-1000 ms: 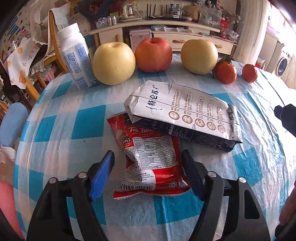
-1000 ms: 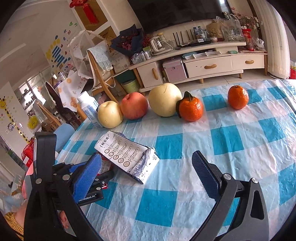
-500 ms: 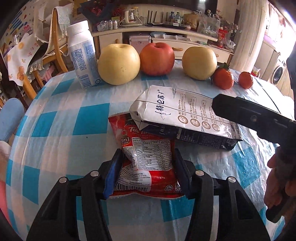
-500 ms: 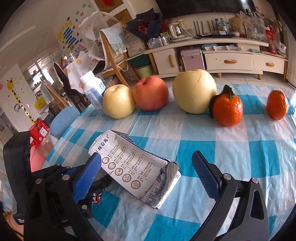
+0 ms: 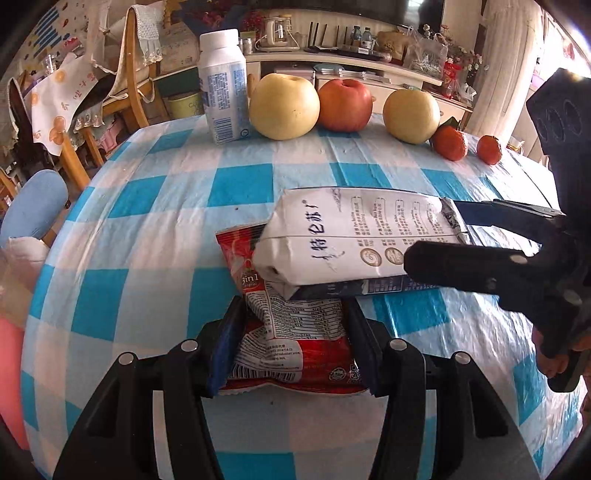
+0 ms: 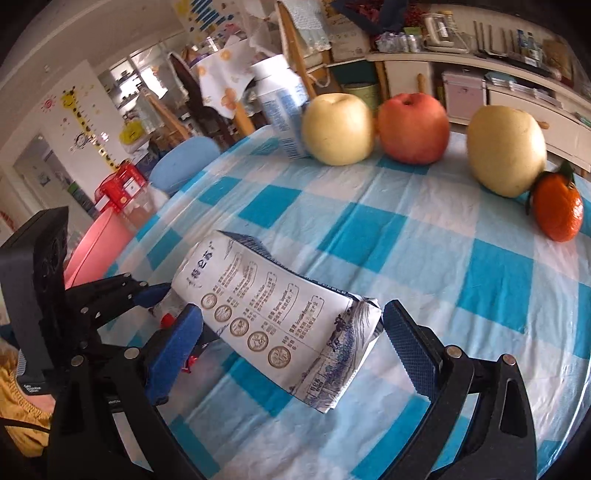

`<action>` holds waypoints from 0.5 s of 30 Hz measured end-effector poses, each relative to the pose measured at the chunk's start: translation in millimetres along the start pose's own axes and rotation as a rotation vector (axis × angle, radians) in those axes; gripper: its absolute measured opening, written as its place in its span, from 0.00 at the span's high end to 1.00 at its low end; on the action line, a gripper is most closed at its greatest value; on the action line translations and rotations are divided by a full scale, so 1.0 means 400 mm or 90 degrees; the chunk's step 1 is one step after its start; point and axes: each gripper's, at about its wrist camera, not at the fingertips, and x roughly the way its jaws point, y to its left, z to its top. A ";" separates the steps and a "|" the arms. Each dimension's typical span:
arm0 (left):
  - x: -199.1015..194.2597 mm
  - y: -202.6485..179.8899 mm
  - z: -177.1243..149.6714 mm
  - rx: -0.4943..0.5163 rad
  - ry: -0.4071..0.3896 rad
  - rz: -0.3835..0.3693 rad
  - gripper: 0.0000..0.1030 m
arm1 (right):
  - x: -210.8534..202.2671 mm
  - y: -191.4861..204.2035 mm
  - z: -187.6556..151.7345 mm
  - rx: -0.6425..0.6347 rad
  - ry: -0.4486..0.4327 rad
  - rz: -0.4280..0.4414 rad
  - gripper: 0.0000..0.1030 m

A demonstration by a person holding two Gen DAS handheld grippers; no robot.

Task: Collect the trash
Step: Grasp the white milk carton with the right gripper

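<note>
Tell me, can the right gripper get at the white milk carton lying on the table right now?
Probably yes: the right gripper is open with the white milk carton already between its fingers, nothing blocking. The carton rests partly on the red sachet.

Premises: a lived-in family home, combined living and dining room. A surface covered with a blue-and-white checked plastic cloth [image 5: 236,192] carries fruit: two yellow pears [image 5: 283,107], a red apple [image 5: 345,105] and small orange tangerines [image 5: 450,143]. Behind stands a long cream sideboard with drawers [image 6: 517,96], crowded with bottles, bags and an electric kettle [image 5: 277,35]. Wooden chairs draped with lace-edged cloths [image 5: 140,55] stand nearby. Children's wall stickers, including a yellow giraffe height chart [image 6: 86,129], mark the white walls. A red plastic stool [image 6: 122,186] stands on the floor.
</note>
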 end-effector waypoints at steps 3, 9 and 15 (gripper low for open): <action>-0.025 0.019 -0.036 0.005 0.006 0.000 0.46 | 0.007 0.075 -0.024 -0.059 0.033 0.047 0.04; -0.086 0.042 -0.114 0.027 0.023 -0.011 0.46 | -0.018 0.179 -0.082 -0.139 0.058 0.088 0.04; -0.129 0.065 -0.174 0.008 0.017 -0.022 0.46 | -0.059 0.200 -0.091 -0.136 0.014 0.017 0.04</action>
